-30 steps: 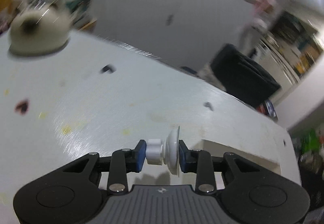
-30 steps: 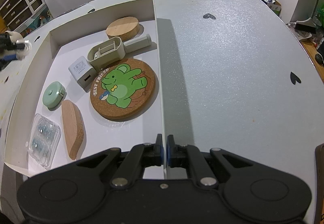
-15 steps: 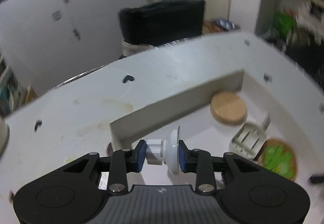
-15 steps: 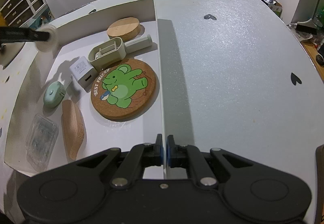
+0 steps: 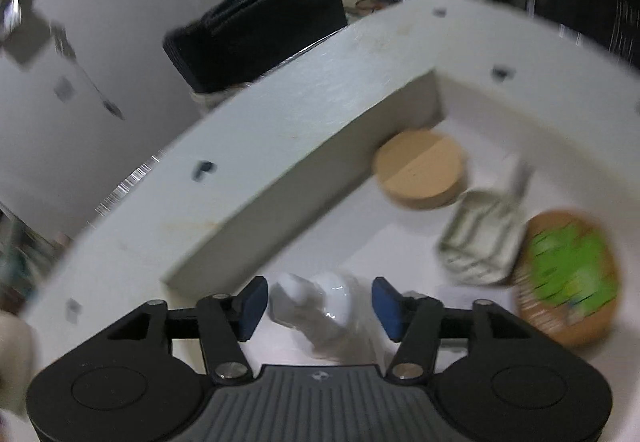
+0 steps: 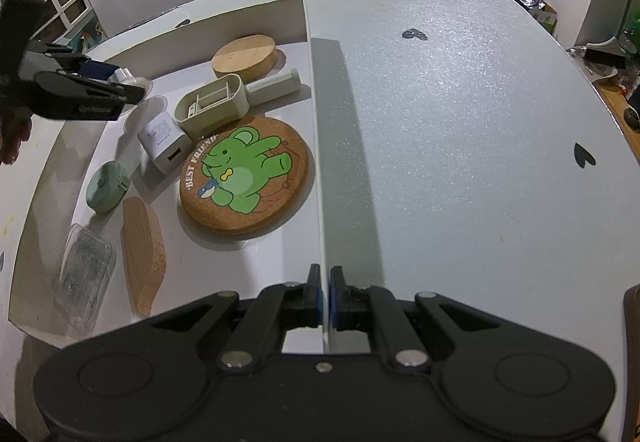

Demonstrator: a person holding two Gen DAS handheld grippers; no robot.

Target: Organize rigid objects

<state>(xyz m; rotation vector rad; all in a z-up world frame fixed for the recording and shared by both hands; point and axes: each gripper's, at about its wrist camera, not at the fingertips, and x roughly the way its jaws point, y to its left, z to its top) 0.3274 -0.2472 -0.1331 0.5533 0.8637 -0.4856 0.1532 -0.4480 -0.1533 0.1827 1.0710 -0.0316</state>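
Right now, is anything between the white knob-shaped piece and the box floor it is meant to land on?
Nothing visible. The left gripper is open around the white knob piece, above bare box floor near the back wall; the white charger sits beside that spot.

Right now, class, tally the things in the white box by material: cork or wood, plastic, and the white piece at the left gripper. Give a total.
Cork or wood: 3 – disc, coaster, block
Plastic: 4 – holder, charger, tape, case
White piece: 1
Total: 8
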